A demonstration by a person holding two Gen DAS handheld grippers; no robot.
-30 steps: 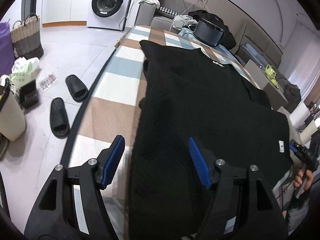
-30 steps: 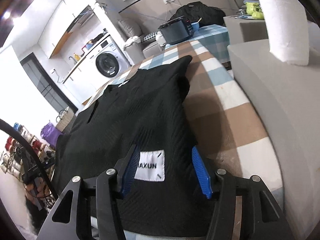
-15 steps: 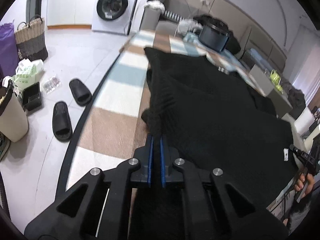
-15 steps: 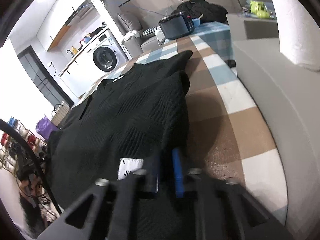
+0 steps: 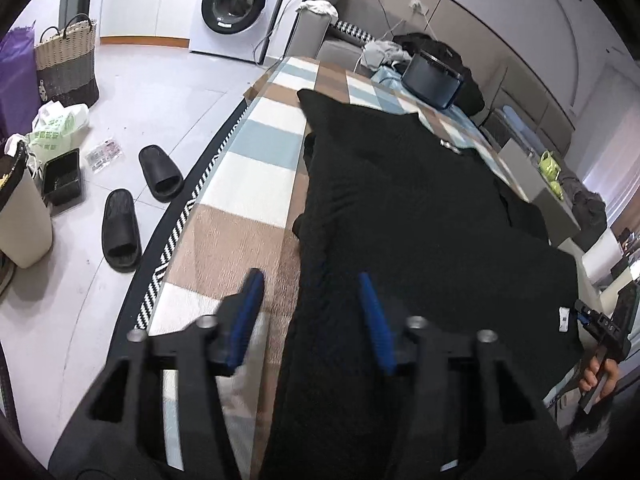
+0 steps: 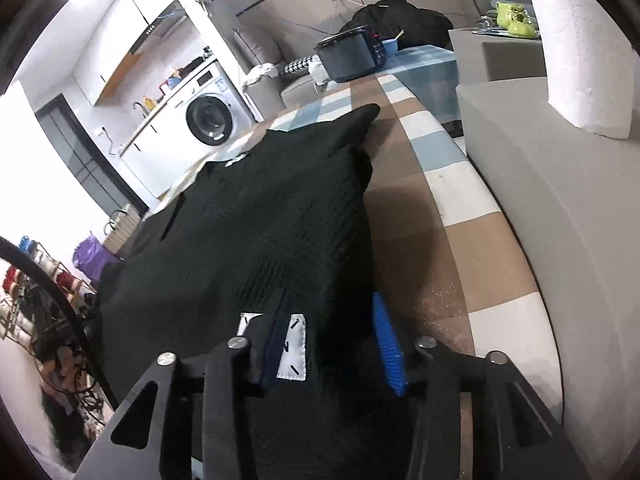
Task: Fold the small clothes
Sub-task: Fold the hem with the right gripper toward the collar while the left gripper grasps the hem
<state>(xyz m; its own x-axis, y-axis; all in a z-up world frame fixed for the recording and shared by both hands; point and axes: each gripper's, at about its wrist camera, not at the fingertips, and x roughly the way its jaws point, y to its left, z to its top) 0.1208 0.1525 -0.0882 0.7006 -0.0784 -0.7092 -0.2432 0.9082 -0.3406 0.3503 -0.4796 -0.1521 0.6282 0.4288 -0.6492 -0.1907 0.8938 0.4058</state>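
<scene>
A white front-loading washing machine (image 5: 236, 4) stands far ahead of the fingers. Two black rubber slippers (image 5: 138, 204) lie on the pale floor to their left, a woven straw basket (image 5: 66, 62) beyond them.

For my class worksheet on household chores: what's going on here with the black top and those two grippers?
A person holding a gripper in each hand is folding a black knit top spread on a checked cloth. The left gripper sits at the garment's near left edge, fingers apart. The right gripper is at the near right corner by the white label, fingers also apart, fabric lying between them. Neither is clamped on the top at this moment.
</scene>
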